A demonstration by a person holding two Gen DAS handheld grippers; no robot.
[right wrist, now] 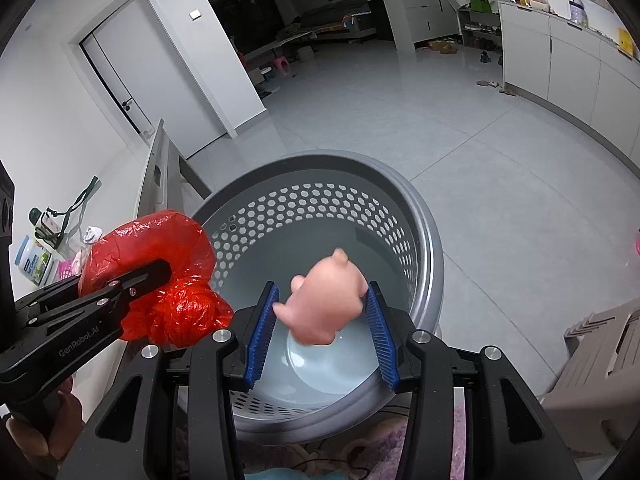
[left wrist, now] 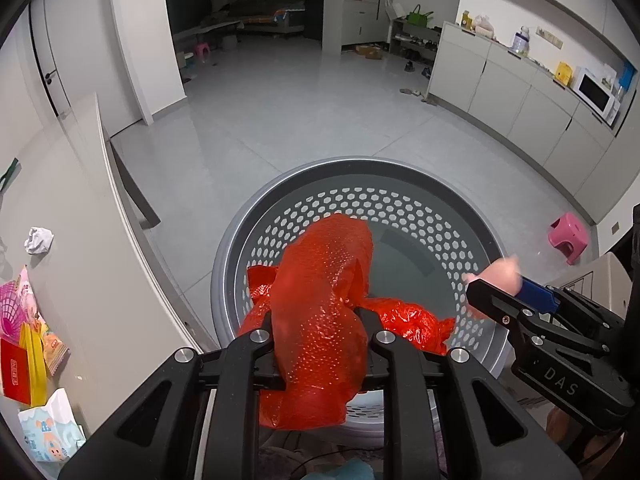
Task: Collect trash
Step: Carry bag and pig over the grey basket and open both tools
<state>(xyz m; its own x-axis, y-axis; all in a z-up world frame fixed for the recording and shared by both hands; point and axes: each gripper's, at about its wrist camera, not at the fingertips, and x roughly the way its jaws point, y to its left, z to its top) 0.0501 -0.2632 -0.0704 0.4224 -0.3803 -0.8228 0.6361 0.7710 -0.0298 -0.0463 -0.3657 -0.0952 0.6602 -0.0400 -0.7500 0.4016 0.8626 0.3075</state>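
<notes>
A round grey perforated basket (left wrist: 360, 164) (right wrist: 432, 240) stands on the floor right below both grippers. My left gripper (left wrist: 318, 320) (right wrist: 160, 276) is shut on a crumpled red plastic bag (left wrist: 324, 280) (right wrist: 152, 236), which hangs over the basket's near left rim. My right gripper (right wrist: 322, 288) (left wrist: 480, 292) reaches over the basket's inside with its blue pads (right wrist: 262, 328) apart. A pink pig toy (right wrist: 328, 304) (left wrist: 502, 274) sits between them, blurred and loose rather than pinched. The basket floor below it looks bare.
To the left is a beige table (left wrist: 80, 240) with a crumpled paper ball (left wrist: 39, 240), snack packets (left wrist: 24, 320) and a carton. A pink stool (left wrist: 568, 236) and a beige plastic stool (right wrist: 600, 352) stand to the right. Grey cabinets (left wrist: 520, 100) line the right wall.
</notes>
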